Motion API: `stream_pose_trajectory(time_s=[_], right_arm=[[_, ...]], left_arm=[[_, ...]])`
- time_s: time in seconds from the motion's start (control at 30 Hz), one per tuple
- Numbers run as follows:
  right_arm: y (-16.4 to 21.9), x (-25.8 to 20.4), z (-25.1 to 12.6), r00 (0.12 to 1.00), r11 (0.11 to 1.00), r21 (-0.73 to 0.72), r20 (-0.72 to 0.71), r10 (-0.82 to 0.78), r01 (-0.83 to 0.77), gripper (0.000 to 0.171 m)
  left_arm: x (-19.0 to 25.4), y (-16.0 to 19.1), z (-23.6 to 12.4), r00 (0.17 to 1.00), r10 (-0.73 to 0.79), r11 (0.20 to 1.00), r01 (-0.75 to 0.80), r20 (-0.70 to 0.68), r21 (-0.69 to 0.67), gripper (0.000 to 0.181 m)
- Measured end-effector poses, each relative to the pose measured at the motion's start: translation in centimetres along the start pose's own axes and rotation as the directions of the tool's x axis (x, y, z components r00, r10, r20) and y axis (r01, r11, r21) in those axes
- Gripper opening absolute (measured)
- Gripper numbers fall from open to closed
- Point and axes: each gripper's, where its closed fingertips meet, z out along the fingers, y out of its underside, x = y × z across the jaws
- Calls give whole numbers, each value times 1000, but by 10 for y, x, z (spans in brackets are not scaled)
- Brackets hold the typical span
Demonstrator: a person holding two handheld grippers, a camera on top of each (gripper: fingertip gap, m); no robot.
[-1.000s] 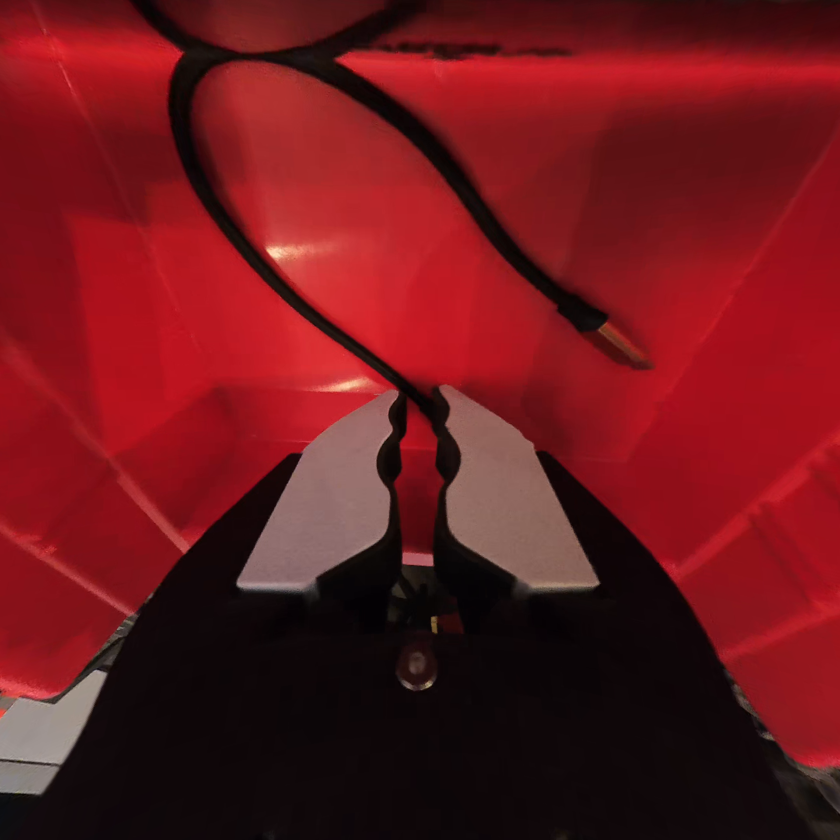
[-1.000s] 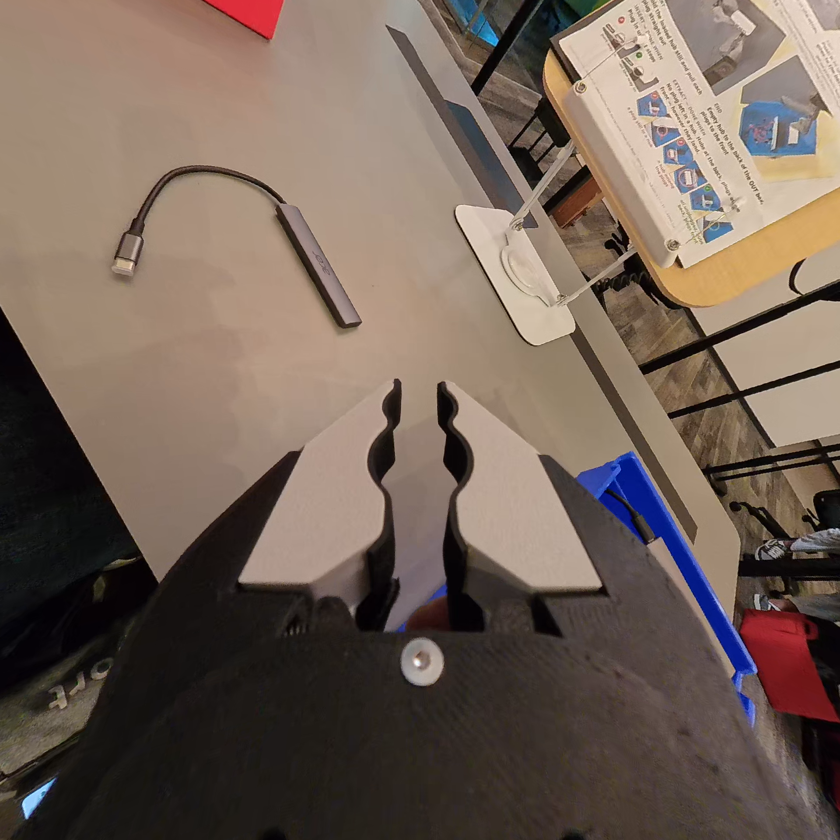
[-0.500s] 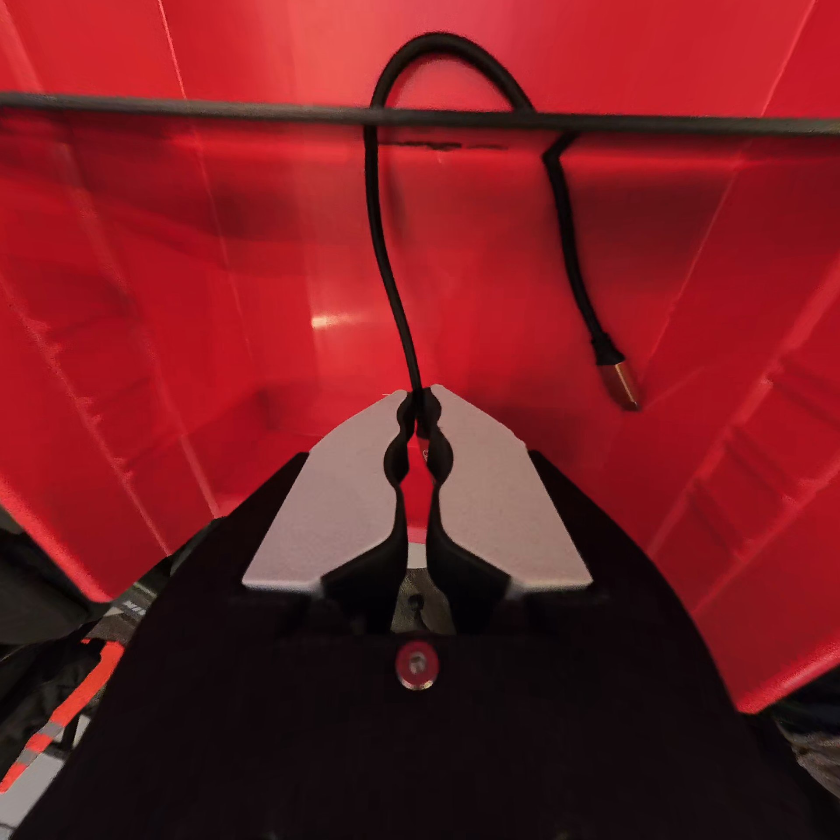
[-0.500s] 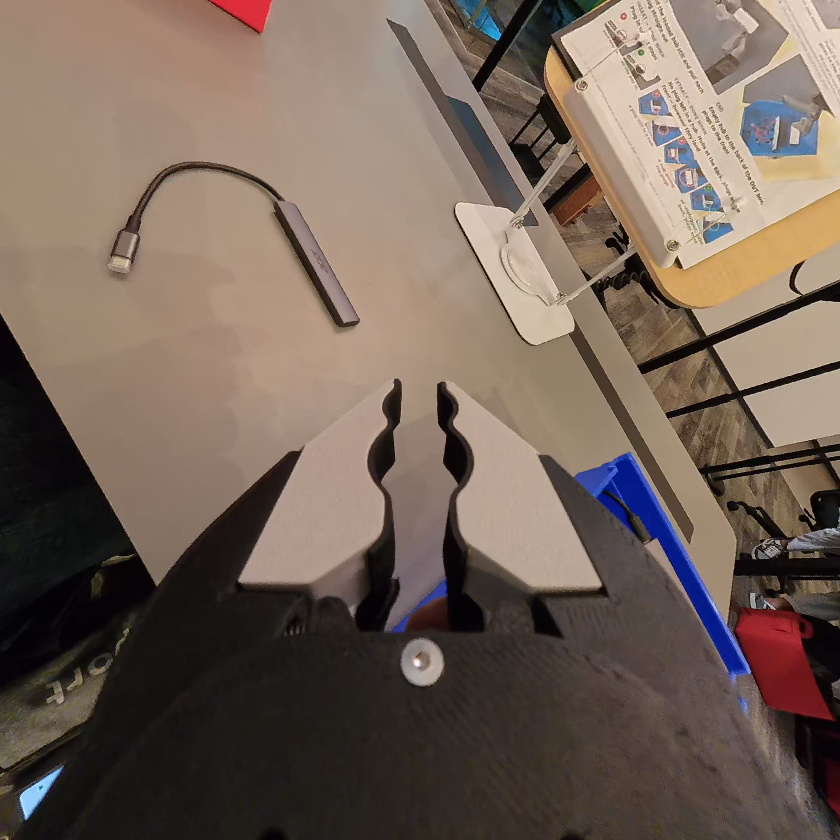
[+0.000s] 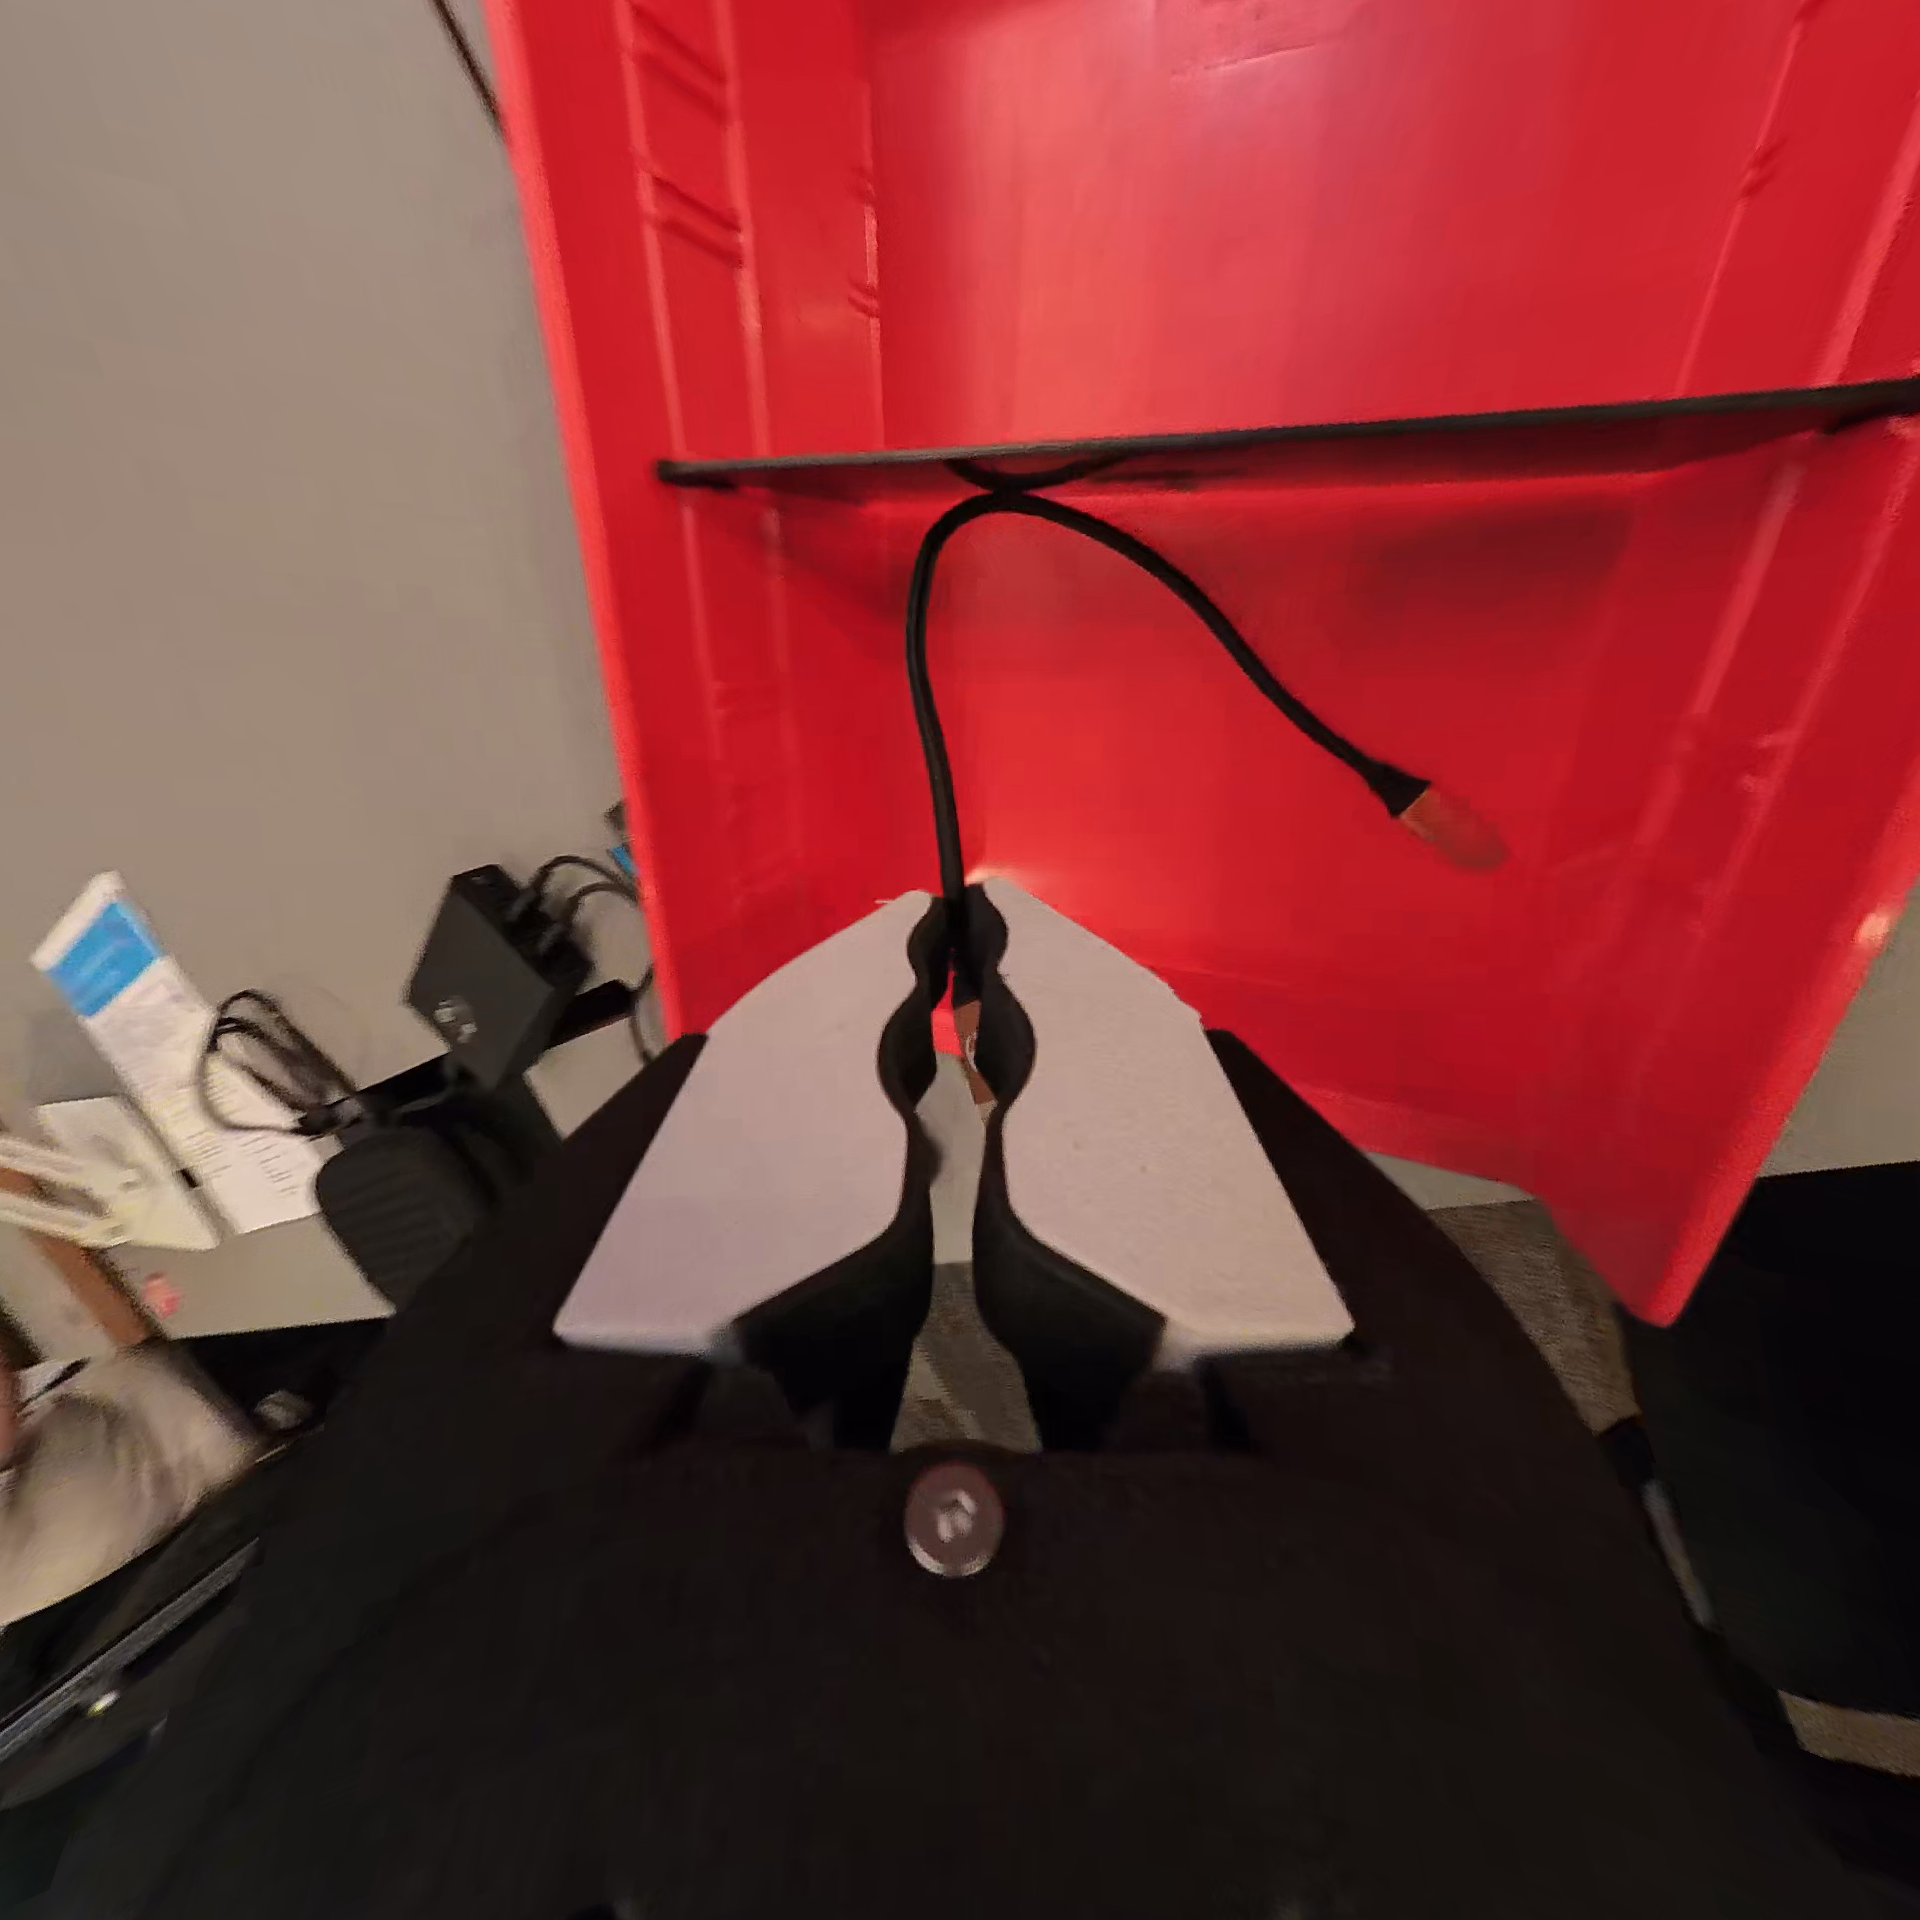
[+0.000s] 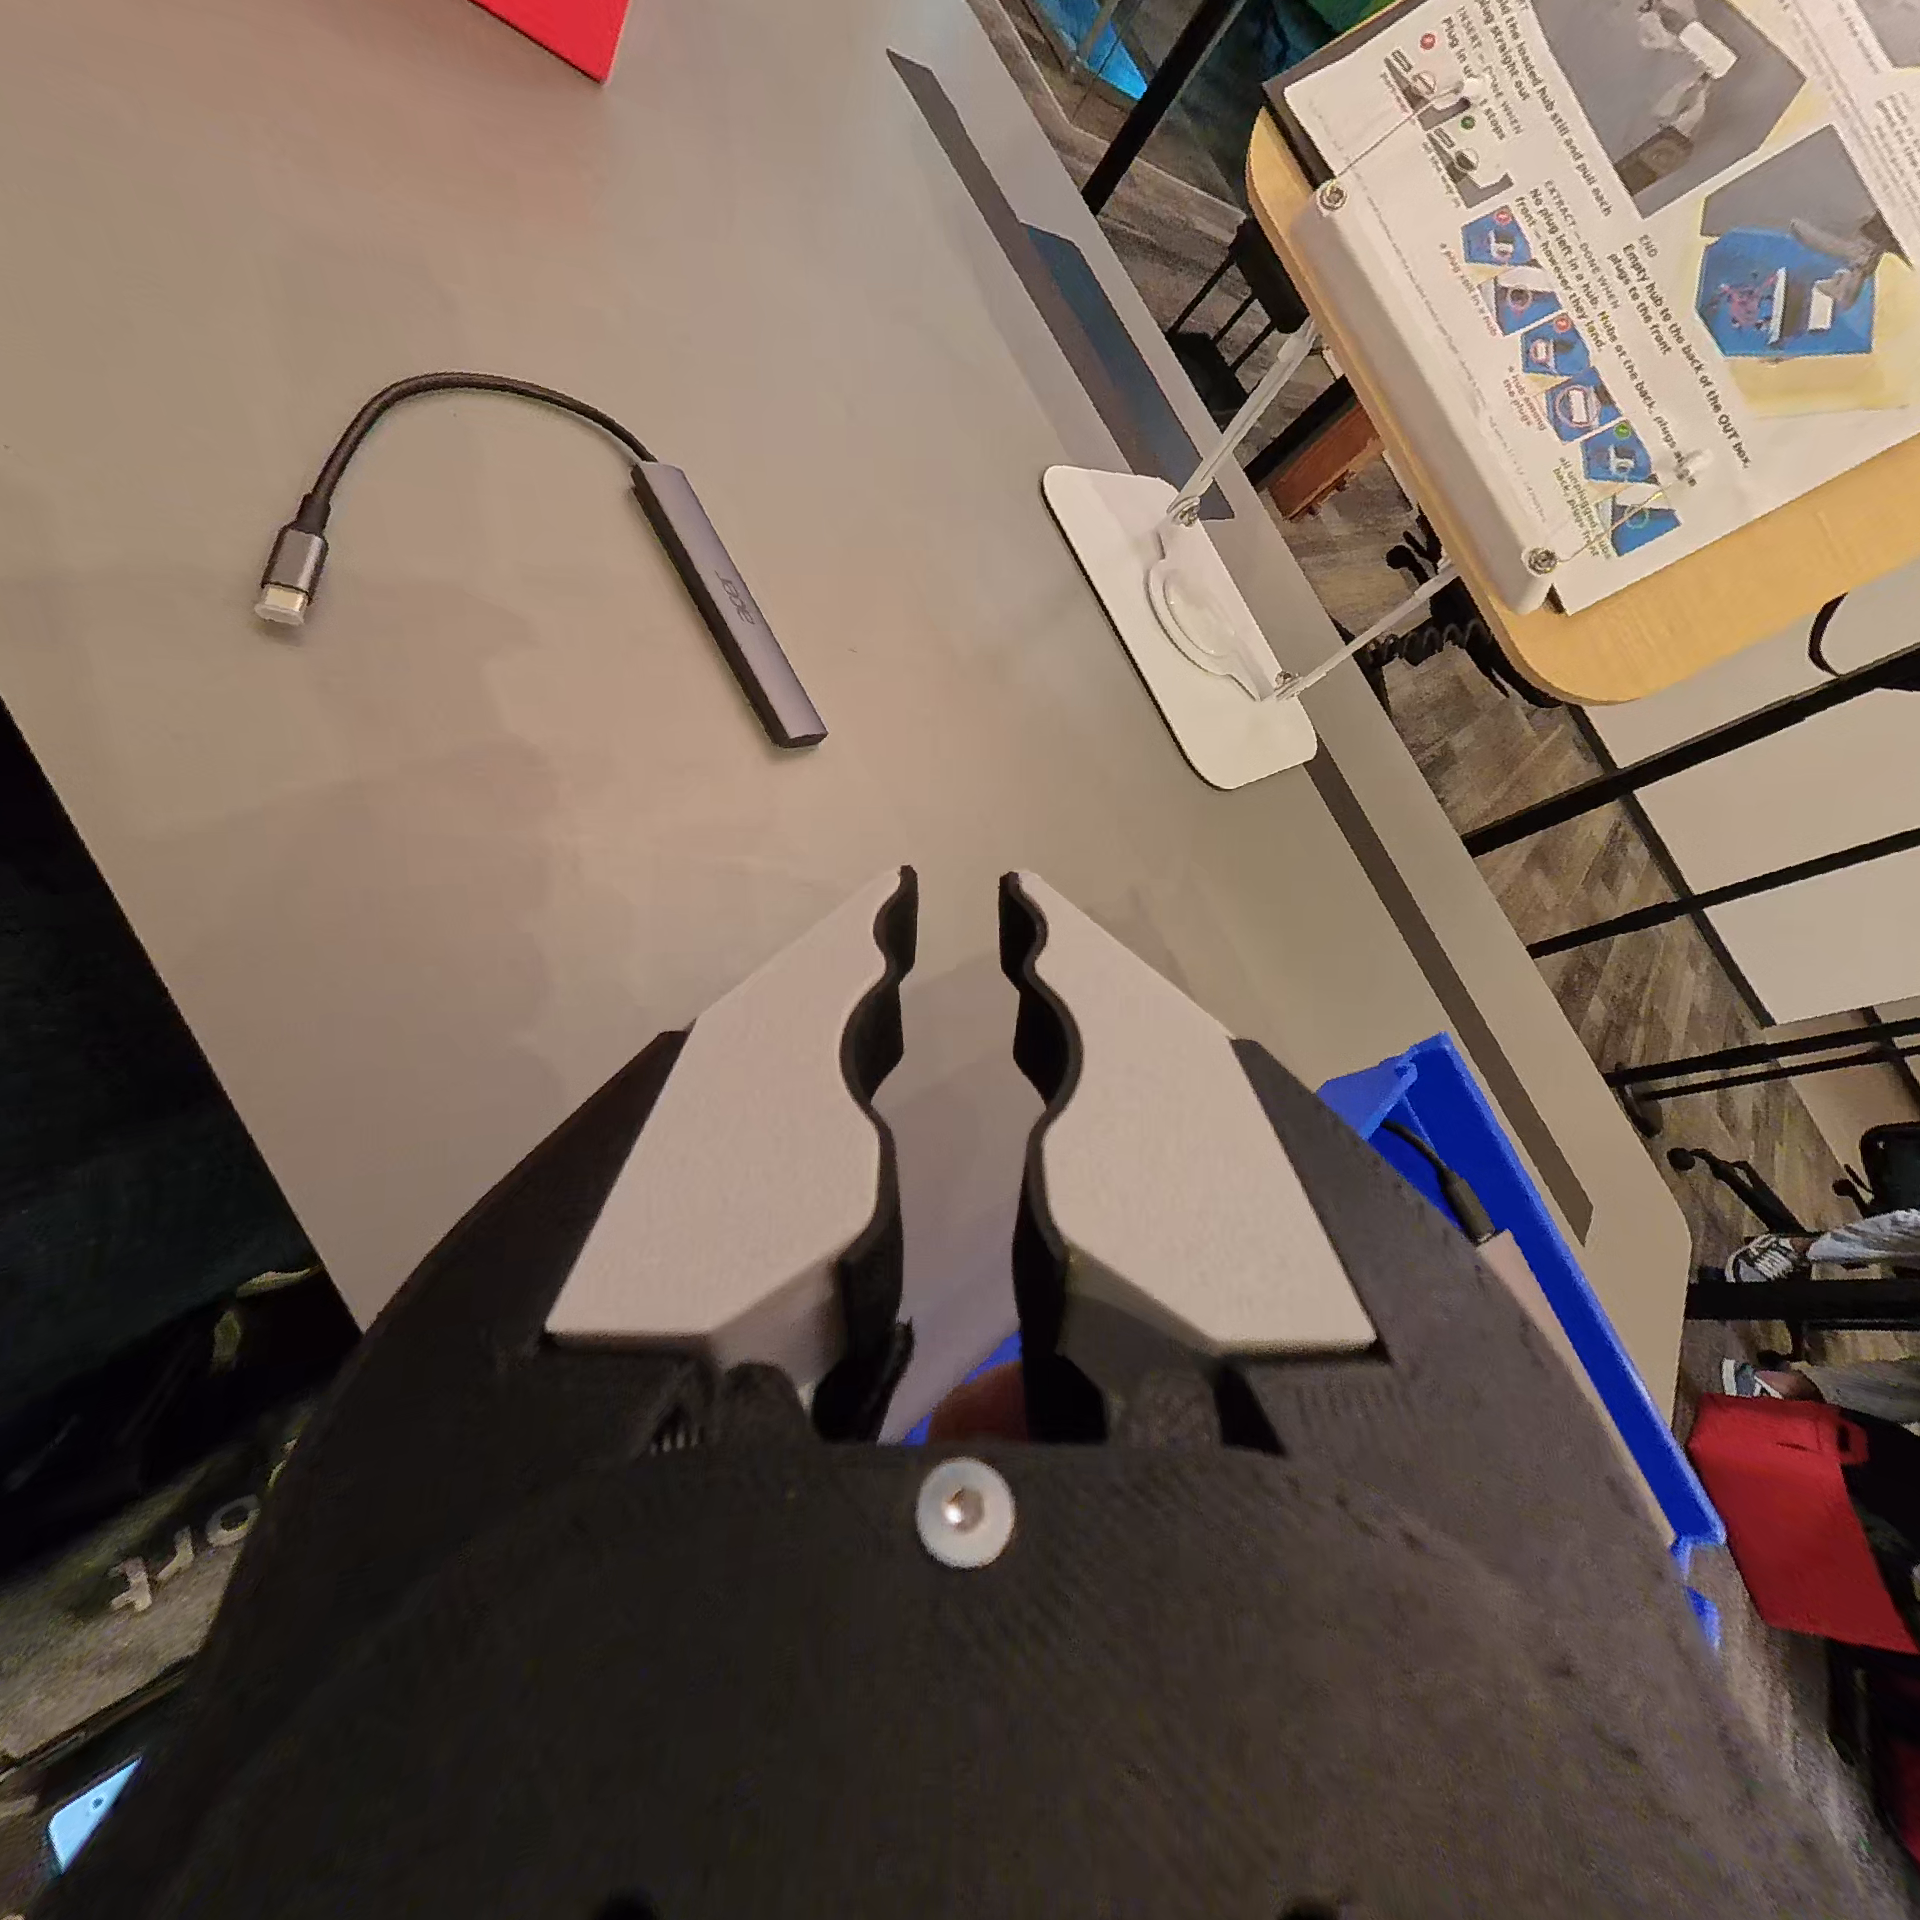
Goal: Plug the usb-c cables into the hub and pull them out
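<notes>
Left wrist view first, going left to right: at the far left I see a cluttered side surface with a black power adapter (image 5: 488,977) and loose papers, then grey wall, then the red bin (image 5: 1351,260) filling the rest of the picture, a thin black bar (image 5: 1299,436) across its inside. My left gripper (image 5: 961,909) has its jaws closed down on one end of a black usb-c cable (image 5: 925,675); the cord runs up from the jaws to the bar, loops there, and comes down to the right, ending in a free metal plug (image 5: 1449,826) that hangs in the air over the bin. Right wrist view, left to right: the hub (image 6: 727,608) lies flat on the grey table (image 6: 727,208), its short tail curling off left to its own connector (image 6: 289,582), its long axis running diagonally from upper left toward lower right. It sits ahead and to the left of my right gripper (image 6: 956,883), well apart from it; those jaws stand slightly parted with nothing between them. Further right a white stand (image 6: 1174,613) rests on the table edge, an instruction sheet (image 6: 1621,239) lies beyond it, and a blue bin (image 6: 1455,1132) sits just beside my gripper's right flank. I judge the right gripper nearer the hub, so it should steady it while the left carries the cable over and lines the plug with the hub's long side; I cannot see the ports from here.
</notes>
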Motion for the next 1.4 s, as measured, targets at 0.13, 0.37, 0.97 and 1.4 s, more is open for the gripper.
stream_pose_trajectory(time_s=[0.13, 0.37, 0.97, 1.4], right_arm=[[1, 0, -1, 1000, 1000, 2, -3, 5, -5, 13], [1, 0, -1, 1000, 1000, 5, -1, 5, -5, 13], [-7, -24, 8, 999, 1000, 15, 48, -11, 11, 13], [-17, -51, 19, 993, 999, 31, 110, -47, 44, 13]], left_arm=[[-12, -3, -21, 996, 13, 999, -16, 85, 35, 1], [-35, -6, -60, 972, -17, 992, -12, 233, 125, 2], [-27, -66, -170, 912, -26, 912, -145, 410, 382, 1], [95, -145, -204, 925, 165, 766, -338, 342, 547, 1]])
